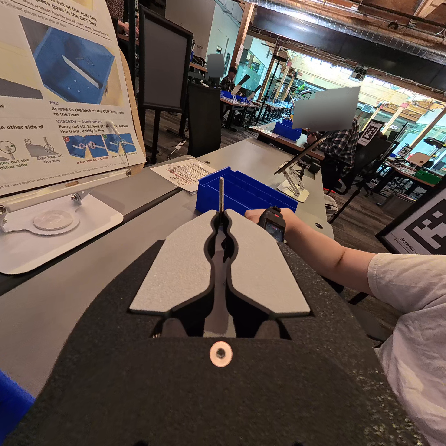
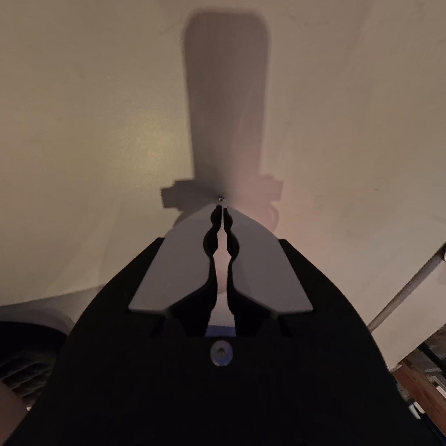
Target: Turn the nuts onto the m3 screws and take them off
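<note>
In the left wrist view my left gripper (image 1: 221,213) is shut on a long thin metal screw (image 1: 221,193), which stands up from the fingertips in front of a blue bin (image 1: 243,193). In the right wrist view my right gripper (image 2: 221,206) points down at a pale surface (image 2: 96,120) with its pads almost together. A tiny shiny nut (image 2: 220,199) lies on the surface just beyond the fingertips. I cannot tell whether the pads touch it. In the left wrist view a person's hand and a black device (image 1: 272,224) sit beside the bin; the right gripper's fingers are hidden there.
An instruction sheet on a white stand (image 1: 60,217) is at the left. A printed paper (image 1: 183,172) lies behind the bin. A second white stand (image 1: 293,185) is to the right of the bin. A framed marker sign (image 1: 422,229) stands at the right edge. Spacing between my two grippers at the tips: around 30 cm.
</note>
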`<state>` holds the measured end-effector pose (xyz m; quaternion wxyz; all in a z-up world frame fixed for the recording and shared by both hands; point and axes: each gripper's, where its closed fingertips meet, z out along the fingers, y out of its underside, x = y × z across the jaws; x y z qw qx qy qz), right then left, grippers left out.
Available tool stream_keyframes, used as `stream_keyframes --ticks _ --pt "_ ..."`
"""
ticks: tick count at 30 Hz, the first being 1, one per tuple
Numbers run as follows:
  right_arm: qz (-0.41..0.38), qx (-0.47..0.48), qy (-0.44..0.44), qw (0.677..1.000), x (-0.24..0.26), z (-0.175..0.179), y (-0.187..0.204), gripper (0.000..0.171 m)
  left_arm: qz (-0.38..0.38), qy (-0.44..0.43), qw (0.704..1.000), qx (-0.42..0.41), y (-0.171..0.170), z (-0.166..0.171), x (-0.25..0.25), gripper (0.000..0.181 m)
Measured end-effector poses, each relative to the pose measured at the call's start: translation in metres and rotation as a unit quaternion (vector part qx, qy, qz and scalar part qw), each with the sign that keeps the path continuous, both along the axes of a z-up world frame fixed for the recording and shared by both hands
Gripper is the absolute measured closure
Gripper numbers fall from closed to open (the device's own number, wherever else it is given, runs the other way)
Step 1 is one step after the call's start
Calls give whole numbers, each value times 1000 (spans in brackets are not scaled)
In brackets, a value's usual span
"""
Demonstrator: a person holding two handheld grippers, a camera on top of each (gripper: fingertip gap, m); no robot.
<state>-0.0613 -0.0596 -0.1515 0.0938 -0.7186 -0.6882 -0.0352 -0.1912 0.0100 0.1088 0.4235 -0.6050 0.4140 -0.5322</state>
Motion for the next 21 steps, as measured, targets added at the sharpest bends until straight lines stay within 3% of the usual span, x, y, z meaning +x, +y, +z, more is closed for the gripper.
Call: stream_keyframes --ticks 15,21 --pt "-91 -29 53 994 -10 2 7 166 4 3 1000 1 1 0 -1 179" --pt "-215 -72 81 971 -12 12 4 162 7 7 1000 -1 2 -2 0 180"
